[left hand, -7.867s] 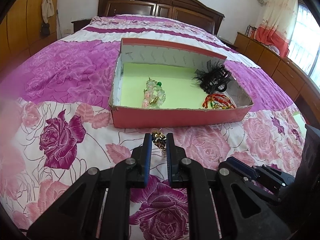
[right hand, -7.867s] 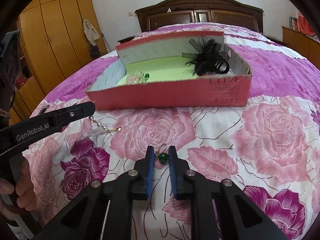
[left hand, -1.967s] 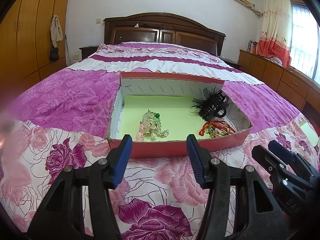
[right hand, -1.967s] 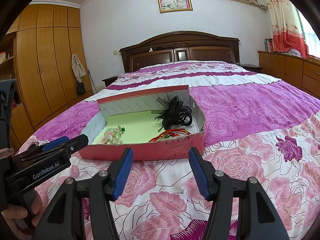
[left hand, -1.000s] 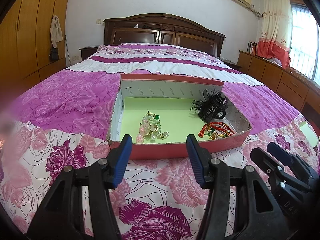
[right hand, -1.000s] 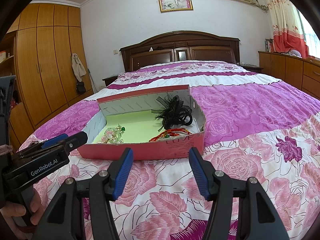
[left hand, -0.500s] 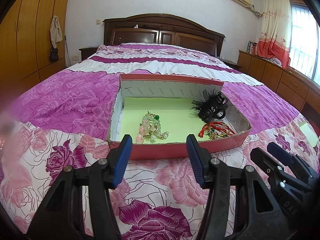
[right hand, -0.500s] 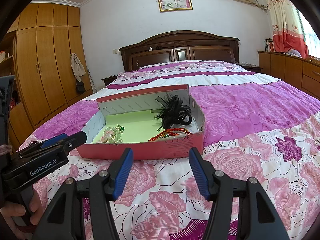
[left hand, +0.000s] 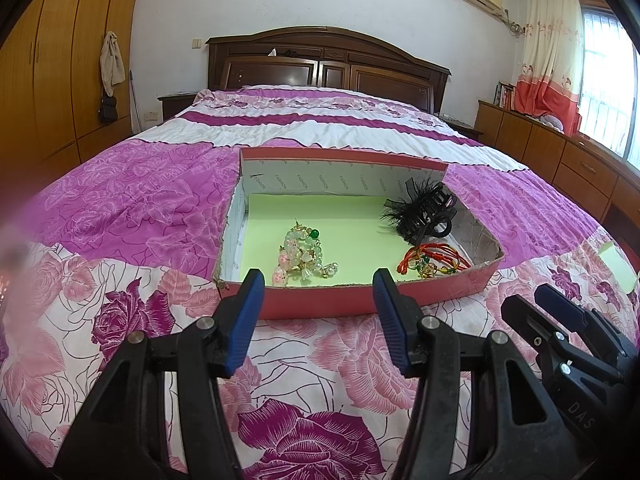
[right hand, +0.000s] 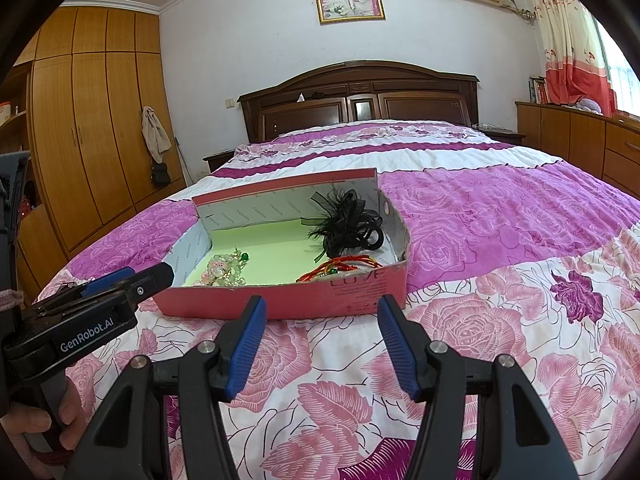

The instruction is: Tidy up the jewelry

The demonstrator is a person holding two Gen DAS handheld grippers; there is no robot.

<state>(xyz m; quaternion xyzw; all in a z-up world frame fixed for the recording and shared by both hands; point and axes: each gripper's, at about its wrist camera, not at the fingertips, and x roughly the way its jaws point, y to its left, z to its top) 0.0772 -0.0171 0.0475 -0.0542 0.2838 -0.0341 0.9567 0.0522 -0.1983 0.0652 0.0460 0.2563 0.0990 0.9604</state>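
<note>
A red cardboard box (left hand: 320, 303) (right hand: 320, 298) with a pale green floor lies on the bed. Inside it, a pile of pale bead jewelry (left hand: 303, 255) (right hand: 224, 270) sits at the left, a black feathered hair clip (left hand: 424, 212) (right hand: 350, 226) at the right rear, and red and gold bracelets (left hand: 432, 259) (right hand: 340, 268) at the right front. My left gripper (left hand: 318, 280) hovers open just in front of the box, nothing between its blue pads. My right gripper (right hand: 320, 310) also stands open and empty before the box front. Each gripper shows at the edge of the other's view.
The bed is covered by a pink and purple rose-print quilt (left hand: 352, 360). A dark wooden headboard (right hand: 360, 100) stands at the back, wardrobes (right hand: 92, 120) at the left, low cabinets (left hand: 560, 152) along the right. A hand (right hand: 36, 428) holds the left gripper's handle.
Nothing has visibly moved over the last second; both grippers hold still and open. About eight seconds ago each gripper was shut on a small piece of jewelry close to the quilt.
</note>
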